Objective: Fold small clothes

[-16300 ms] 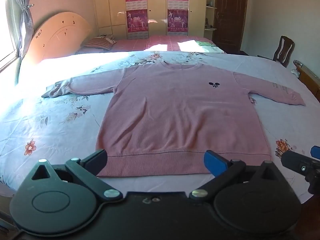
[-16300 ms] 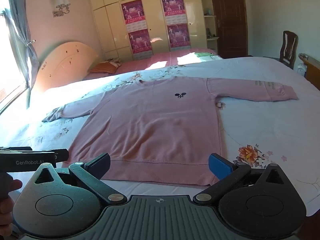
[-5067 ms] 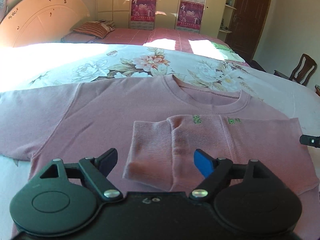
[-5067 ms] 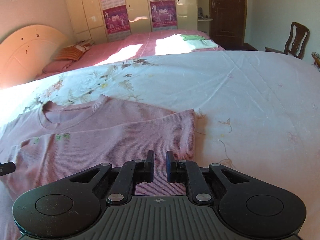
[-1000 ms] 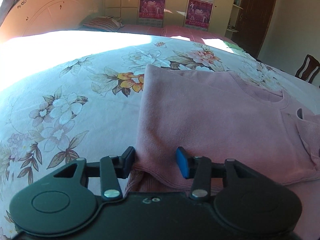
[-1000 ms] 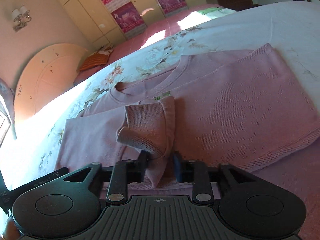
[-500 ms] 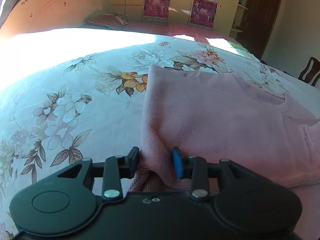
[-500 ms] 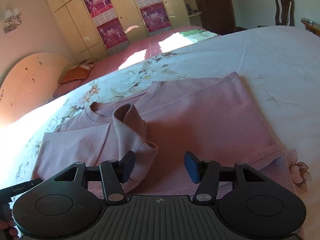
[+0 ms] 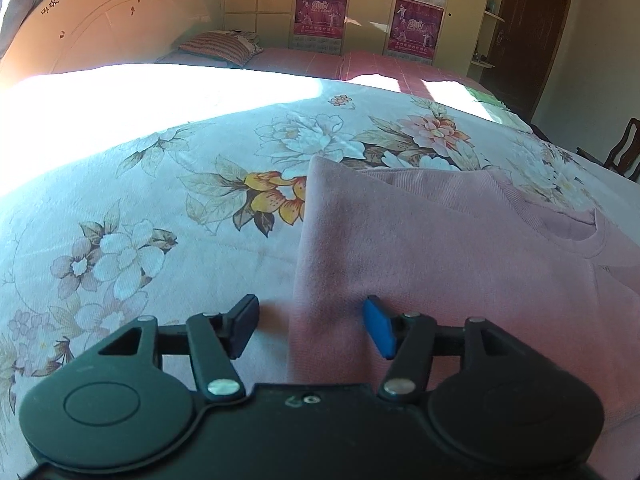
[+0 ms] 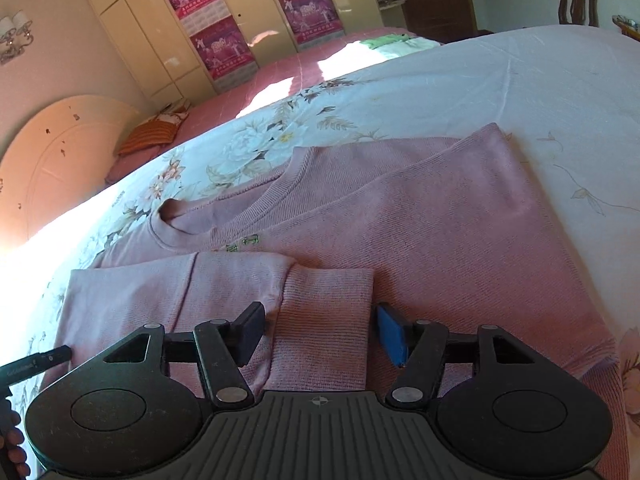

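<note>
**Both sleeves folded in, both grippers let go**

A pink sweater point(image 10: 440, 232) lies flat on a floral bedsheet point(image 9: 140, 208), neckline toward the far side of the bed. Both sleeves are folded across the body. The left sleeve point(image 10: 224, 280) runs across the chest, and its ribbed cuff point(image 10: 324, 320) lies flat just ahead of the right gripper point(image 10: 320, 334).

The right gripper's jaws stand apart, one on each side of the cuff, pressing on nothing.

The left gripper point(image 9: 310, 328) sits at the sweater's folded left edge. Its jaws have just been opening. The fold lies between them, the blue pad point(image 9: 378, 332) touching or just beside the cloth, the black pad point(image 9: 242, 330) clear of it over bare sheet.

In the right wrist view, the left gripper's tip and some fingers point(image 10: 12, 440) show at the lower left edge.

Behind stand a headboard point(image 9: 104, 32), a striped pillow point(image 9: 220, 46) and a wardrobe with posters point(image 10: 224, 40).
</note>
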The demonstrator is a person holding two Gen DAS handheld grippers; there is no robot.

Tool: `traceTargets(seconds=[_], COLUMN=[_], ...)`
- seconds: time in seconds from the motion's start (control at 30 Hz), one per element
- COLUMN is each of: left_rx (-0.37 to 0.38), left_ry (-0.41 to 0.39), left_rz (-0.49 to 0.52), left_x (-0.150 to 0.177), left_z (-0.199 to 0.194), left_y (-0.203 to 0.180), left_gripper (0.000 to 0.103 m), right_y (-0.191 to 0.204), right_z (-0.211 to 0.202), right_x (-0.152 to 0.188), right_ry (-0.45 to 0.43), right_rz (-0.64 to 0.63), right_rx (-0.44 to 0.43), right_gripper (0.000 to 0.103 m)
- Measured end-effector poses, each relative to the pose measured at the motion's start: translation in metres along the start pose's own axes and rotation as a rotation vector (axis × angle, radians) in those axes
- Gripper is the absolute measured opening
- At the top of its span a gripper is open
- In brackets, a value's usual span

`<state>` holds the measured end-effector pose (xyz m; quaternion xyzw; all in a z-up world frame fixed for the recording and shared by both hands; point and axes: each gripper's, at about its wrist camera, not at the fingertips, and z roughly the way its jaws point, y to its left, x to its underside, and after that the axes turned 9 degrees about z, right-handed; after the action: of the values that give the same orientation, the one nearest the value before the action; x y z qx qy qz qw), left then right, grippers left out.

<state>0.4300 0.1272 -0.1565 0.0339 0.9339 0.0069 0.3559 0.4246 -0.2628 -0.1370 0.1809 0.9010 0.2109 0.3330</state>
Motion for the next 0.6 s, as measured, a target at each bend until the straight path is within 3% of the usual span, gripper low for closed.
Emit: traceTargets(seconds=[0.03, 0.07, 0.17, 0.2, 0.3, 0.37, 0.47, 0.53, 0.57, 0.6], left_rx=[-0.001, 0.001, 0.011, 0.002, -0.025, -0.034, -0.051, -0.052, -0.063, -0.073], left_ry=[-0.004, -0.012, -0.034, -0.047, -0.108, -0.096, -0.101, -0.085, -0.086, -0.094], left_rz=[-0.005, -0.01, -0.043, -0.06, -0.047, -0.053, -0.05, -0.043, -0.04, -0.039], left_x=[-0.003, -0.005, -0.009, -0.009, -0.003, 0.003, 0.004, 0.001, 0.0, 0.0], left_z=[0.003, 0.006, 0.011, 0.008, -0.001, 0.005, 0.006, 0.005, 0.001, -0.005], left_y=[0.0, 0.001, 0.003, 0.003, -0.001, 0.001, -0.002, -0.002, -0.002, -0.001], left_gripper=[0.057, 0.05, 0.013, 0.01, 0.008, 0.009, 0.009, 0.011, 0.017, 0.018], right_y=[0.003, 0.006, 0.015, 0.019, 0.034, 0.04, 0.032, 0.032, 0.032, 0.031], right_z=[0.003, 0.007, 0.009, 0.007, -0.004, -0.001, 0.026, 0.025, 0.021, 0.015], right_x=[0.0, 0.0, 0.002, 0.002, 0.006, 0.009, 0.011, 0.014, 0.013, 0.012], right_ry=[0.014, 0.029, 0.021, 0.008, -0.085, -0.136, -0.059, -0.065, -0.068, -0.083], right_rz=[-0.013, -0.028, -0.088, -0.114, -0.237, -0.331, -0.356, -0.375, -0.361, -0.341], right_rx=[-0.015, -0.014, -0.008, -0.015, 0.022, 0.098, 0.164, 0.166, 0.163, 0.164], right_gripper=[0.046, 0.025, 0.02, 0.016, 0.015, 0.015, 0.015, 0.015, 0.022, 0.043])
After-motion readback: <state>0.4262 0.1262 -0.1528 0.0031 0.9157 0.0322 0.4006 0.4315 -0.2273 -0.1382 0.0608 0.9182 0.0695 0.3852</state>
